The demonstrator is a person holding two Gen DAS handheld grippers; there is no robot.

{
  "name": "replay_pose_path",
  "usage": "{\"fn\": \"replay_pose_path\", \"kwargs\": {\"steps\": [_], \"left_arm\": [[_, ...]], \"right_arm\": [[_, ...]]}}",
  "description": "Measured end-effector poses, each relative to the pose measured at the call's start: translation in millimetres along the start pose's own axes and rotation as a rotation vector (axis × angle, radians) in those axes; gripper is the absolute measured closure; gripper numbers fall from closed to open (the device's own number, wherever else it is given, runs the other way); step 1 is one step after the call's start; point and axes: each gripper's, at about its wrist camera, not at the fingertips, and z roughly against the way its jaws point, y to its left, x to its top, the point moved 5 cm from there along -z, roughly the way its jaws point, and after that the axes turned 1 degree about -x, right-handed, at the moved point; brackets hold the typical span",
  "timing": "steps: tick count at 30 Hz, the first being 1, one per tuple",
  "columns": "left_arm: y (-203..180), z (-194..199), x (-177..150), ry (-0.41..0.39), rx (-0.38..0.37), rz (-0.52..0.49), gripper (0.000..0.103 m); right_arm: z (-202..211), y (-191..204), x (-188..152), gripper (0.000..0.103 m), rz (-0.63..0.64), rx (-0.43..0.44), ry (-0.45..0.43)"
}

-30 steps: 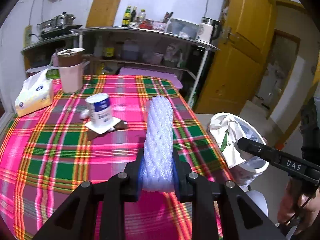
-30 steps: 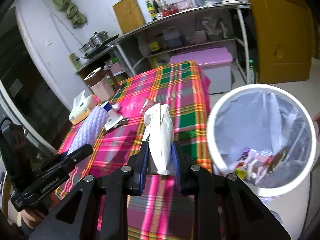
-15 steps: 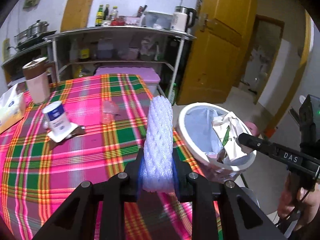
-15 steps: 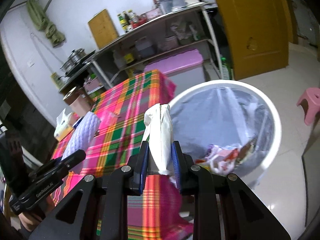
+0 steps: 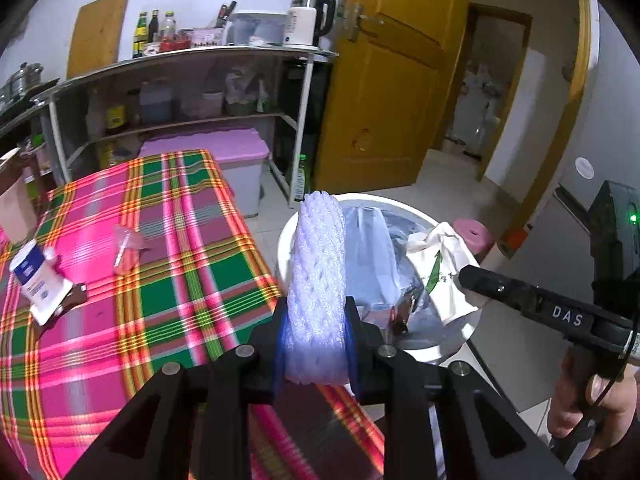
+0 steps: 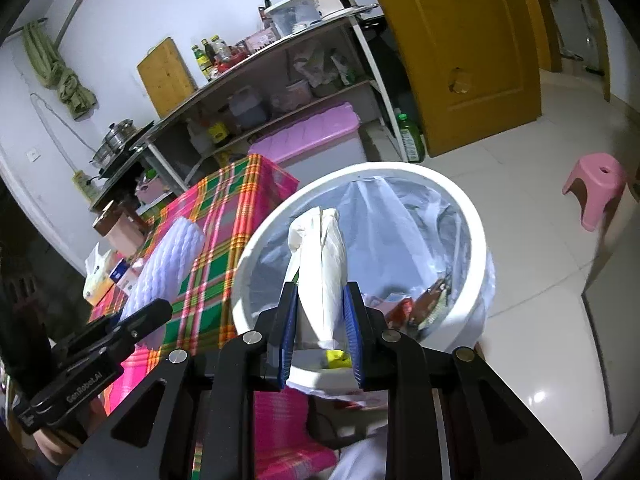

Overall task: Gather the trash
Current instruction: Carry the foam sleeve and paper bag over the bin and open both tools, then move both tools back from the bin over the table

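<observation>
While a plaid-covered counter (image 5: 168,248) lies at left, a white foam net sleeve (image 5: 318,280) is clamped in the left hand-held gripper (image 5: 316,344) beside the white bin (image 6: 472,240), and a crumpled white wrapper (image 6: 324,276) is clamped in the right hand-held gripper (image 6: 322,332) above the bin's opening.

My table's pink-and-green plaid tablecloth (image 5: 168,280) sits before a cluttered metal shelf rack (image 5: 192,60), an electric kettle (image 5: 310,20) on top; a pink stool (image 6: 596,188) stands near the yellow door (image 6: 460,40).
</observation>
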Motion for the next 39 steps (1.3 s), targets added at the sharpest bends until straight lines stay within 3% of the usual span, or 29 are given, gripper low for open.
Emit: {"fn": "replay_pose_path", "kwargs": {"steps": [24, 30, 39], "left_arm": [[-19.9, -60.1, 21.4, 0.059, -0.049, -0.058, 0.076], [-16.7, -63.2, 21.9, 0.063, -0.062, -0.037, 0.066], [-17.6, -52.2, 18.8, 0.051, -0.068, -0.028, 0.065]], "right_arm": [[-28.9, -18.2, 7.7, 0.072, -0.011, -0.054, 0.059], [-27.2, -18.9, 8.6, 0.071, -0.008, -0.056, 0.049], [-18.3, -13.7, 9.3, 0.068, 0.01, -0.061, 0.032]]}}
